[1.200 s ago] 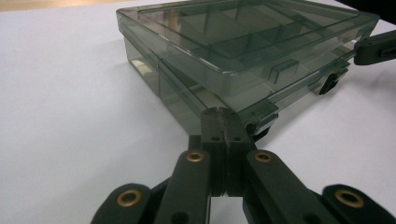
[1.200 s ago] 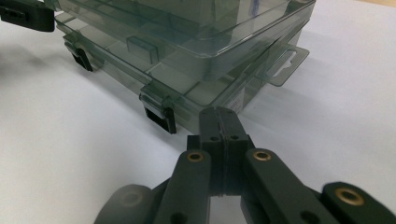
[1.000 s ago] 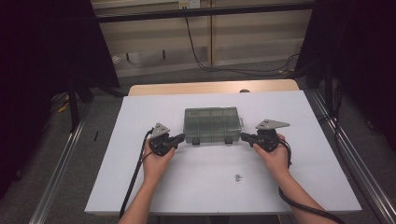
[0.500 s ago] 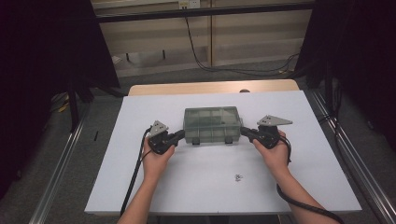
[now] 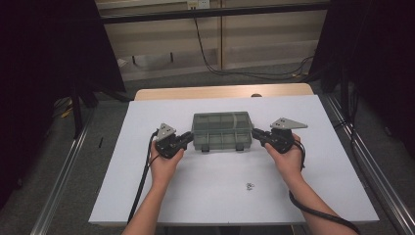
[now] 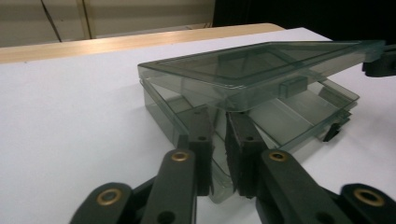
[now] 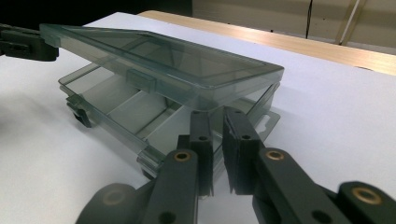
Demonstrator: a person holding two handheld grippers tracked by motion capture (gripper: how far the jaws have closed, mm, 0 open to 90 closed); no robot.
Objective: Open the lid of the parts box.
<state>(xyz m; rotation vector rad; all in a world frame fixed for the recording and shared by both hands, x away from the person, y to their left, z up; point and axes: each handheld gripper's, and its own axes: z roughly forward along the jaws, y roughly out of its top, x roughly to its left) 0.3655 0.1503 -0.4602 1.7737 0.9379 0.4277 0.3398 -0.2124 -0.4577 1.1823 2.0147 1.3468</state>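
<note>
Jaws on both grippers have just been eased apart a crack. Otherwise hardly anything has been shifted since a second ago, and the hands and the box (image 5: 222,116) are parked where they were. The box sits mid-table on the white table (image 5: 195,205), with the left gripper (image 5: 188,138) at its left end and the right gripper (image 5: 255,133) at its right end.

From the gripper views, the lid (image 6: 261,60) is seen tilted up off the tray, and each pair of jaw tips is tucked just under a front corner of it. Both grippers are only slightly parted. Nothing looks pinched between the pads, so the lid seems to be propped up, not gripped.

How this lift is probably best done:
- Both ends should be raised together, so the lid isn't twisted on its hinge.
- The tips should be kept under the lid's lip, not jammed against the tray wall, or the whole box could get dragged.
- The tray is light and nothing is holding it down, so a slow, even swing is advised.

Counted:
- one box
- one lid
- two grippers
- two dark latches (image 5: 205,147) on the front edge
- one little cluster of metal bits (image 5: 249,186) lying on the table nearer the person – too small for the pieces to be counted

Dividers can be made out inside the tray, but the number of compartments can't be told.
</note>
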